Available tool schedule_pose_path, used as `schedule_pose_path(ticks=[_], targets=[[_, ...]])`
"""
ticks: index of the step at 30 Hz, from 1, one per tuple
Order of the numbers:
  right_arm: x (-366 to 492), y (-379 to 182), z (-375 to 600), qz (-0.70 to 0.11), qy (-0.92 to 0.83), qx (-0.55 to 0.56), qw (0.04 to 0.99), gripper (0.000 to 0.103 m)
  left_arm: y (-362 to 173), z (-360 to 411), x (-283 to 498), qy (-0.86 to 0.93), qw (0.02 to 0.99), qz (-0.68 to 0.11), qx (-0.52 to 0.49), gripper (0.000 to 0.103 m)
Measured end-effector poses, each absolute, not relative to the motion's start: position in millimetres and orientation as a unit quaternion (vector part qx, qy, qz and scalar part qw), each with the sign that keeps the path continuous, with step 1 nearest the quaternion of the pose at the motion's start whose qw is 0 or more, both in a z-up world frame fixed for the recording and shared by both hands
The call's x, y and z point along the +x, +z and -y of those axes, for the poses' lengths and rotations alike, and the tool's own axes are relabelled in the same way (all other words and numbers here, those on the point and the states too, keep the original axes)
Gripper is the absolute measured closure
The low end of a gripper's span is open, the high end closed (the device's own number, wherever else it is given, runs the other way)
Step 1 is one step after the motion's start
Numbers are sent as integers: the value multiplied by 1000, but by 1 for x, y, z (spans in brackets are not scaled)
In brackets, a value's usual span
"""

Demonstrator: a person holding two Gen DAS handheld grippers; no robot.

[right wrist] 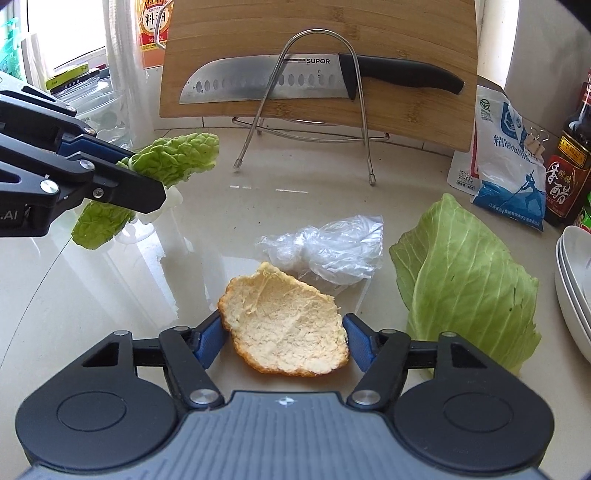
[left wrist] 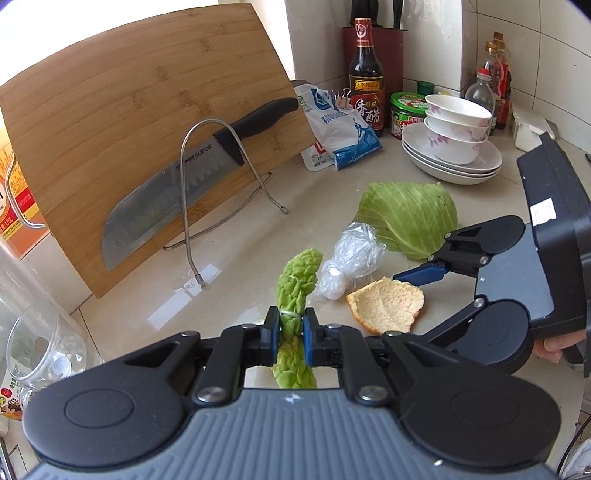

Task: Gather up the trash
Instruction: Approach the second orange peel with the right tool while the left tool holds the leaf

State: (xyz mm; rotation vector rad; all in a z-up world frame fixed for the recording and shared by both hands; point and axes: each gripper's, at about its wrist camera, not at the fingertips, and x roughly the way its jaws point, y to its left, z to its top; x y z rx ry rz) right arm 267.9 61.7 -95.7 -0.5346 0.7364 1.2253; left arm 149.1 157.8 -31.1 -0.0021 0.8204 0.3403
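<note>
My left gripper is shut on a crinkled green leaf strip and holds it just above the counter; the leaf strip and the left gripper also show in the right wrist view. My right gripper is open, its blue pads on either side of an orange peel that lies on the counter. The peel and the right gripper show in the left wrist view. A crumpled clear plastic bag and a cabbage leaf lie beyond the peel.
A bamboo cutting board leans on a wire rack with a knife at the back. A salt bag, vinegar bottle, stacked bowls and plates stand to the right. Glass jars stand at the left.
</note>
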Motion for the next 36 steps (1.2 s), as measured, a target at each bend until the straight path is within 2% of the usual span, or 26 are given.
schedule_pose_path(ticks=[11, 14, 16, 17, 19, 20, 21, 32, 36], targets=[[254, -80, -34, -334, 542, -248, 730, 39, -25, -144, 147, 133, 905, -403, 16, 92], [249, -73, -21, -339, 540, -243, 731, 45, -22, -136, 144, 116, 906, -407, 21, 92], [246, -69, -13, -340, 537, -244, 733, 45, -20, -130, 142, 105, 906, -408, 30, 92], [244, -69, -10, -340, 536, -246, 733, 44, -20, -125, 141, 101, 906, -409, 35, 92], [240, -69, -2, -338, 528, -246, 740, 33, -19, -119, 139, 91, 907, -409, 37, 92], [238, -68, 1, -334, 525, -244, 744, 18, -18, -116, 138, 88, 908, -408, 39, 92], [236, -68, 4, -329, 523, -241, 748, 10, -18, -114, 137, 85, 909, -407, 39, 92], [239, -95, -9, -355, 522, -233, 740, 9, -17, -114, 139, 72, 910, -406, 38, 92], [237, -99, -16, -350, 526, -238, 738, 13, -20, -119, 141, 76, 909, -409, 35, 92]])
